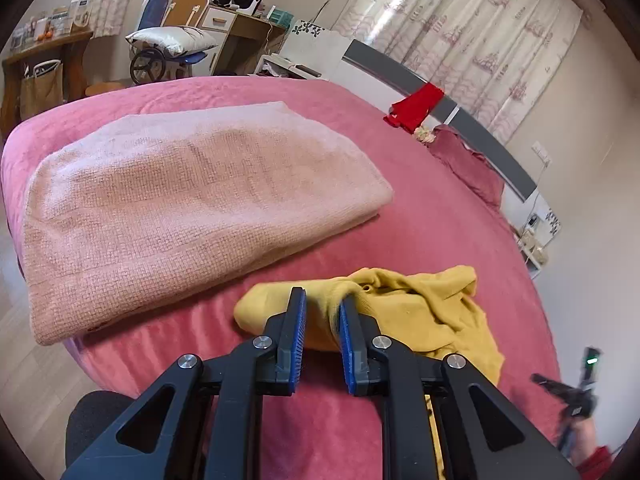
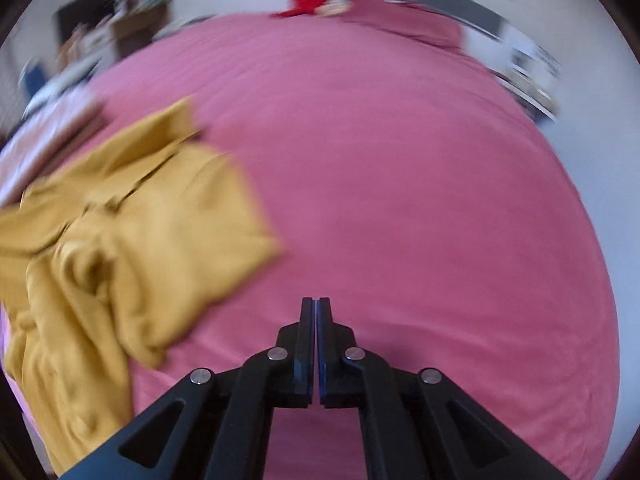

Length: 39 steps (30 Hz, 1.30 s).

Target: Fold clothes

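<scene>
A crumpled mustard-yellow garment (image 1: 420,312) lies on the pink bedspread (image 1: 420,216) near its front edge. My left gripper (image 1: 322,298) is shut on a bunched fold at the garment's left end, and cloth fills the narrow gap between the blue pads. In the right wrist view the same garment (image 2: 140,248) lies rumpled at the left. My right gripper (image 2: 316,302) is shut with nothing in it, over bare bedspread (image 2: 400,160) to the right of the garment. That view is blurred. The right gripper (image 1: 576,392) also shows, blurred, at the lower right of the left wrist view.
A folded pale pink knitted blanket (image 1: 192,208) lies on the bed's left half. A red cloth (image 1: 416,106) hangs on the headboard, with a pink pillow (image 1: 468,164) below it. A desk, a chair and curtains stand beyond the bed.
</scene>
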{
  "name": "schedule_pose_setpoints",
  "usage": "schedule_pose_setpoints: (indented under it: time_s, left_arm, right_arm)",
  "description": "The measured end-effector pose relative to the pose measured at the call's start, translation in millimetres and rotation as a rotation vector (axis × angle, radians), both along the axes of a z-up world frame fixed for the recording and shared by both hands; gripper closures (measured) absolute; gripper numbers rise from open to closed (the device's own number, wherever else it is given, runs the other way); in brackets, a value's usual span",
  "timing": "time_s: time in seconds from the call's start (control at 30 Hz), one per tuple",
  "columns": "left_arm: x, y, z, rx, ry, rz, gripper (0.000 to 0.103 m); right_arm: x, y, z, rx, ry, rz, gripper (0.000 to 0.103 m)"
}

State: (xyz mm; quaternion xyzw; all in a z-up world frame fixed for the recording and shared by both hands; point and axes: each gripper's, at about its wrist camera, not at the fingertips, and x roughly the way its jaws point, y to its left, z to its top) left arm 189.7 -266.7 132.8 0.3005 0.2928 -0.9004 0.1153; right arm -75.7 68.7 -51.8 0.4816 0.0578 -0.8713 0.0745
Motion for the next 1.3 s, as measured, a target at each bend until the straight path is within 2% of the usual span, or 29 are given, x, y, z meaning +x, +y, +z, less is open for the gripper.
schedule_pose_setpoints:
  time_s: [0.07,0.13,0.2,0.27,0.37,0.43,0.57,0.63,0.7,0.73,0.8,0.9,1.0,1.03,1.1,1.17,1.23,1.3]
  left_arm:
    - [0.7,-0.6,-3.6,0.003,-0.008,0.018,0.082]
    - [1.6,-1.3,-7.0,0.007,-0.015,0.037,0.078]
    - [4.2,-2.5,-7.6,0.02,-0.017,0.048,0.072]
    - [7.2,-3.1,-6.9,0.019,-0.017,0.048,0.071]
    - [9.3,-4.1,-6.7,0.02,-0.022,0.042,0.061]
    - [7.5,-1.9,-8.2,0.018,-0.03,0.021,0.053]
    - [-15.2,19.0,-11.2,-0.029,-0.055,-0.086,0.037]
    - [-37.2,33.9,-17.7,-0.099,-0.083,-0.164,0.035]
    - [-63.1,49.0,-33.2,-0.217,-0.163,-0.228,0.034]
    - [-75.0,55.9,-40.8,-0.272,-0.202,-0.257,0.034]
    - [-87.2,61.1,-55.3,-0.33,-0.272,-0.277,0.034]
    - [-104.5,68.4,-75.9,-0.411,-0.371,-0.304,0.034]
    - [-102.4,66.9,-76.7,-0.388,-0.354,-0.288,0.034]
    - [-101.7,66.5,-76.8,-0.383,-0.35,-0.283,0.034]
    - [-101.3,65.9,-77.7,-0.387,-0.349,-0.282,0.034]
    - [-101.8,65.6,-77.2,-0.381,-0.351,-0.276,0.034]
    - [-102.0,66.1,-75.5,-0.37,-0.338,-0.261,0.034]
    - [-102.1,67.0,-74.3,-0.356,-0.321,-0.243,0.034]
  right_arm:
    - [0.5,6.8,12.6,-0.077,-0.012,-0.02,0.079]
    - [-4.7,-13.7,23.7,-0.169,-0.028,0.017,0.077]
    - [-11.0,-55.4,28.5,-0.248,-0.054,0.102,0.077]
    - [-20.5,-105.1,29.0,-0.261,-0.08,0.193,0.076]
    - [-35.4,-199.1,19.9,-0.135,-0.102,0.363,0.076]
    - [-41.3,-239.4,7.8,-0.033,-0.126,0.43,0.076]
    - [-56.9,-299.7,-42.6,0.189,-0.26,0.462,0.076]
    - [-60.6,-313.6,-62.1,0.248,-0.279,0.475,0.076]
    - [-61.7,-305.0,-61.6,0.181,-0.274,0.463,0.082]
    - [-62.8,-294.2,-57.6,0.149,-0.271,0.437,0.092]
    - [-64.1,-260.8,-44.7,0.115,-0.235,0.357,0.094]
    - [-65.9,-193.9,-22.3,0.147,-0.133,0.21,0.097]
    - [-60.9,-101.6,-10.2,0.119,-0.118,0.039,0.097]
    - [-57.1,-74.2,-9.5,0.138,-0.118,-0.017,0.103]
    - [-45.2,-16.5,-10.6,0.186,-0.119,-0.142,0.102]
    - [-30.2,43.9,-15.1,0.177,-0.149,-0.28,0.1]
    - [-14.0,75.7,-17.1,0.11,-0.173,-0.347,0.094]
    - [0.3,73.4,-14.8,-0.008,-0.153,-0.318,0.085]
